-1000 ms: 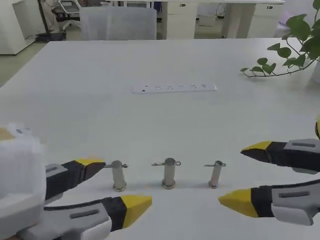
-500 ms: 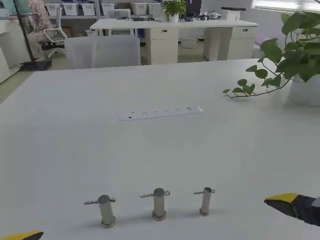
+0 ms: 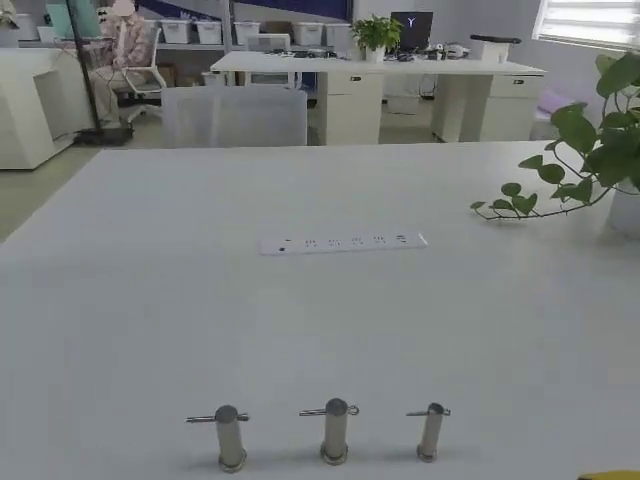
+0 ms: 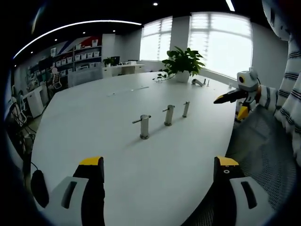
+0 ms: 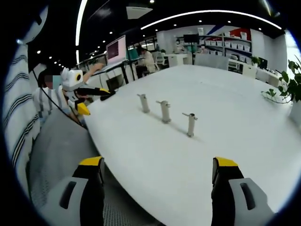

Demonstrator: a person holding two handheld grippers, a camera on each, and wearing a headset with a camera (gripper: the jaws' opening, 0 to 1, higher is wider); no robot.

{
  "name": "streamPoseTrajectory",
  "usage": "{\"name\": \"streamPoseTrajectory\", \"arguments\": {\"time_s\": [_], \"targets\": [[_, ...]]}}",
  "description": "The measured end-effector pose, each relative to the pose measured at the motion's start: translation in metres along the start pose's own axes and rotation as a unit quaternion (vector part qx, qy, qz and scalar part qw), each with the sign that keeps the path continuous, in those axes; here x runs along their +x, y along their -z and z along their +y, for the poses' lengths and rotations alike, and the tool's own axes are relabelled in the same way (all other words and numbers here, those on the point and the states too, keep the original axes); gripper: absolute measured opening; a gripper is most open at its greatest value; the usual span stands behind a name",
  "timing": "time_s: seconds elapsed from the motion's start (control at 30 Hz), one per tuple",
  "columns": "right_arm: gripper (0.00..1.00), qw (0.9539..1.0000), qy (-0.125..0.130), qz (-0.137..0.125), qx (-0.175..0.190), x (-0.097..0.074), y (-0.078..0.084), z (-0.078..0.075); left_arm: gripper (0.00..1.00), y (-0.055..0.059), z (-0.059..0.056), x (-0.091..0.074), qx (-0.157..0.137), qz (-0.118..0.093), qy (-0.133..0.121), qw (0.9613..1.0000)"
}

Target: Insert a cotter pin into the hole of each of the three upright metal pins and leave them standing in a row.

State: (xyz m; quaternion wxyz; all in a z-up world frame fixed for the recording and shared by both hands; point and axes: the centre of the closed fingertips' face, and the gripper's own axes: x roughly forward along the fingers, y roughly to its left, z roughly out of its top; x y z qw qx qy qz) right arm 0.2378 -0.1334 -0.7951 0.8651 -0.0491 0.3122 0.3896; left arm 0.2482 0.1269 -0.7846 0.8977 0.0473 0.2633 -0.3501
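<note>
Three upright metal pins stand in a straight row near the front edge of a white table [image 3: 120, 300]: the left pin [image 3: 230, 445], the middle pin [image 3: 336, 438] and the right pin [image 3: 431, 436]. A cotter pin [image 3: 322, 411] sits crosswise through the top of each. The left gripper [image 4: 159, 162] is off the left end of the row, its jaws spread wide and holding nothing, with the pins well apart ahead of it. The right gripper [image 5: 156, 162] is off the right end, jaws equally wide and empty, also well clear of the pins. Farther back on the table lie a white power strip [image 3: 343, 243] and, at the far right, a leafy potted plant [image 3: 590, 150].
</note>
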Motion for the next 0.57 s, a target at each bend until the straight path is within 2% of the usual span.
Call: {"name": "streamPoseTrajectory", "arguments": {"time_s": [0.07, 0.3, 0.37, 0.4, 0.47, 0.57], "targets": [[1.00, 0.9999, -0.003, 0.011, 0.011, 0.001, 0.005, 0.003, 0.99, 0.002, -0.001, -0.001, 0.001, 0.007, 0.003, 1.0000], [1.00, 0.9995, -0.002, 0.030, 0.013, 0.002, 0.011, 0.016, 0.99, 0.009, -0.006, -0.004, -0.007, 0.016, 0.009, 0.9998], [1.00, 0.9994, 0.006, 0.033, 0.005, -0.001, 0.010, 0.014, 0.99, 0.013, -0.003, -0.005, -0.013, 0.020, 0.000, 0.9997], [1.00, 0.9995, 0.005, 0.028, 0.013, -0.002, 0.008, 0.013, 0.99, 0.014, -0.001, -0.006, -0.015, 0.020, -0.004, 0.9997], [1.00, 0.9995, 0.005, 0.024, 0.022, -0.002, 0.007, 0.012, 0.99, 0.014, 0.000, -0.007, -0.019, 0.018, -0.004, 0.9997], [1.00, 0.9993, 0.006, 0.035, 0.014, -0.003, 0.009, 0.014, 0.99, 0.015, -0.001, -0.008, -0.011, 0.025, -0.001, 0.9996]]}}
